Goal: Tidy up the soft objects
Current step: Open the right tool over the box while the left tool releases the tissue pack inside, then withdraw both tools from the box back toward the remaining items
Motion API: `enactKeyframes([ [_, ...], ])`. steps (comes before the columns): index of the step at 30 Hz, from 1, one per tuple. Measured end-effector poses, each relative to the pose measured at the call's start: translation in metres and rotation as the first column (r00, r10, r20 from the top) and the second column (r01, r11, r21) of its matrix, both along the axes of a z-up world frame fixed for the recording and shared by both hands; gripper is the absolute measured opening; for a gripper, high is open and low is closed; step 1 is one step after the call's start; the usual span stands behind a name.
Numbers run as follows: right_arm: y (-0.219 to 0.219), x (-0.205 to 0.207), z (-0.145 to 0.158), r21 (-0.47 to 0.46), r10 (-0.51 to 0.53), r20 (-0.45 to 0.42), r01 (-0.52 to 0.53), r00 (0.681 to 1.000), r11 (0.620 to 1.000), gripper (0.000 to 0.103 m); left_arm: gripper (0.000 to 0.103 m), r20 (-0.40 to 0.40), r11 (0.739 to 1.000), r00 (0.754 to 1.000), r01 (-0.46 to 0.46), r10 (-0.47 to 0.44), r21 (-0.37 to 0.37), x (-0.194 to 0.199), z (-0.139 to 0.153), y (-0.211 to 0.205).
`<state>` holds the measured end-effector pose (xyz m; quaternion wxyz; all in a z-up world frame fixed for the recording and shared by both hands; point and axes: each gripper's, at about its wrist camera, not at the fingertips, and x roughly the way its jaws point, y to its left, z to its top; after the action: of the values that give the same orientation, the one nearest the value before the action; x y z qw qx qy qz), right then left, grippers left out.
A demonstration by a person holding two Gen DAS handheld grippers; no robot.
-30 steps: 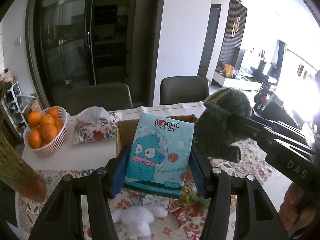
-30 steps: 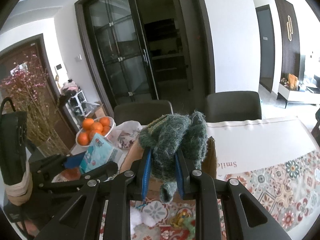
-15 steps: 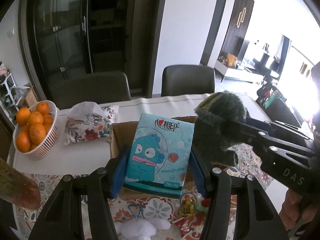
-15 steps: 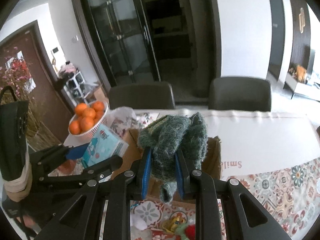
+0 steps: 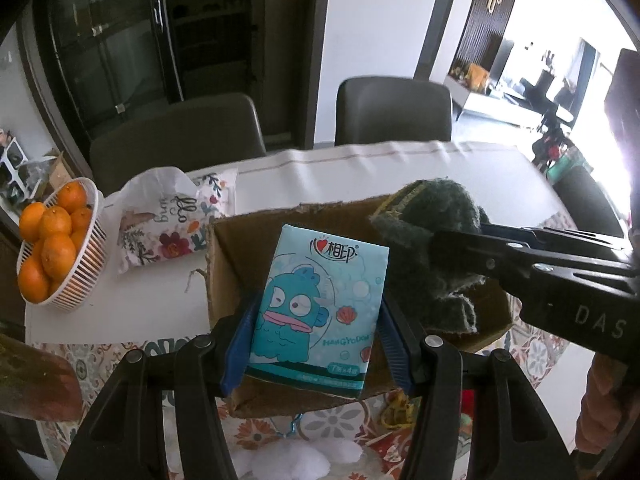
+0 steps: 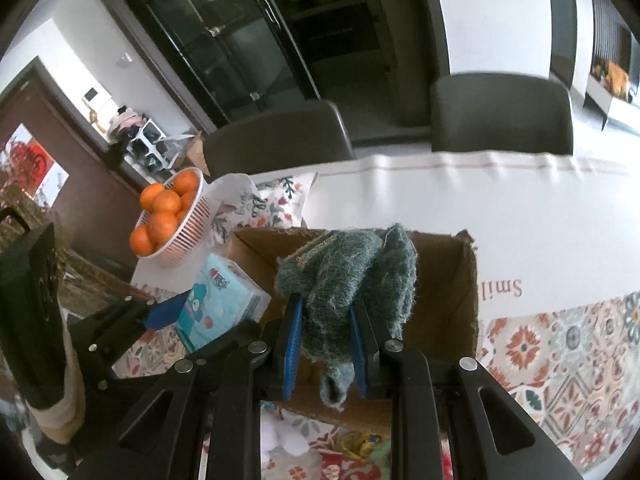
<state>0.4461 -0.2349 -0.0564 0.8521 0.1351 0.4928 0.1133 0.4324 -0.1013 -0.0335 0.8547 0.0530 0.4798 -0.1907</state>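
Both items are carried and poised over the cardboard box, so the step in hand looks like dropping them in. The left gripper is clamped on a tissue pack; the right gripper squeezes a green knitted piece, box directly ahead and below. Next, each should lower and release. The box floor is mostly hidden. A basket of oranges sits on the desk, far left.

1. Two dark grey dining chairs stand at the table's far edge.
2. Behind them, black glass-door cabinets flank a white wall.
3. Bright daylight floods the lounge on the right.
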Motion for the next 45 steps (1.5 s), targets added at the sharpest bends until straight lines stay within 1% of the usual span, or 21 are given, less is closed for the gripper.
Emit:
enactKeyframes([
  [2, -0.001, 0.005, -0.007, 0.014, -0.007, -0.025, 0.007, 1.0, 1.0, 0.024, 0.057, -0.02, 1.0, 1.0, 0.008, -0.007, 0.014, 0.004, -0.006, -0.003],
  [4, -0.003, 0.009, -0.013, 0.031, -0.012, -0.037, 0.013, 0.999, 0.999, 0.023, 0.057, -0.029, 1.0, 1.0, 0.01, -0.009, 0.026, 0.007, -0.01, -0.005],
  [7, -0.003, 0.012, -0.017, 0.032, -0.014, -0.045, 0.015, 0.999, 0.999, 0.025, 0.058, -0.044, 0.999, 0.999, 0.013, -0.012, 0.041, 0.011, -0.015, -0.009],
  [8, -0.003, 0.012, -0.017, 0.026, -0.016, -0.047, 0.017, 0.999, 1.0, 0.027, 0.059, -0.055, 0.999, 0.998, 0.016, -0.013, 0.048, 0.013, -0.018, -0.011],
  [9, -0.004, 0.012, -0.018, 0.02, -0.021, -0.047, 0.022, 0.999, 1.0, 0.027, 0.064, -0.063, 0.998, 0.998, 0.018, -0.015, 0.054, 0.014, -0.02, -0.012],
  [11, -0.005, 0.01, -0.017, 0.003, -0.036, -0.051, 0.036, 0.998, 0.999, 0.031, 0.071, -0.073, 0.997, 0.997, 0.017, -0.011, 0.069, 0.016, -0.024, -0.012],
  [13, -0.008, 0.008, -0.017, 0.001, -0.051, -0.051, 0.051, 0.997, 0.999, 0.032, 0.075, -0.069, 0.997, 0.998, 0.01, -0.005, 0.074, 0.015, -0.025, -0.011],
  [17, -0.009, 0.002, -0.012, -0.017, -0.081, -0.052, 0.08, 0.995, 0.997, 0.032, 0.075, -0.06, 0.997, 0.998, 0.009, -0.005, 0.074, 0.012, -0.021, -0.01],
  [21, -0.007, -0.009, -0.003, -0.054, -0.09, -0.027, 0.088, 0.996, 0.995, 0.034, 0.076, -0.047, 0.997, 0.999, -0.015, 0.019, 0.073, 0.005, -0.014, -0.005],
  [23, -0.005, -0.016, 0.002, -0.073, -0.094, -0.011, 0.093, 0.996, 0.993, 0.041, 0.076, -0.04, 0.998, 0.999, -0.027, 0.03, 0.065, -0.001, -0.01, 0.0],
  [31, 0.005, -0.045, 0.022, -0.12, -0.11, 0.037, 0.113, 0.993, 0.986, 0.051, 0.077, -0.023, 0.998, 0.999, -0.041, 0.043, 0.05, -0.028, 0.009, 0.013],
  [36, 0.014, -0.063, 0.032, -0.151, -0.105, 0.071, 0.115, 0.992, 0.982, 0.052, 0.077, -0.01, 0.997, 0.998, -0.059, 0.06, 0.05, -0.045, 0.018, 0.024],
  [45, 0.032, -0.087, 0.035, -0.144, -0.071, 0.058, 0.078, 0.996, 0.986, 0.052, 0.078, 0.0, 0.995, 0.997, -0.073, 0.073, 0.073, -0.077, 0.025, 0.043],
])
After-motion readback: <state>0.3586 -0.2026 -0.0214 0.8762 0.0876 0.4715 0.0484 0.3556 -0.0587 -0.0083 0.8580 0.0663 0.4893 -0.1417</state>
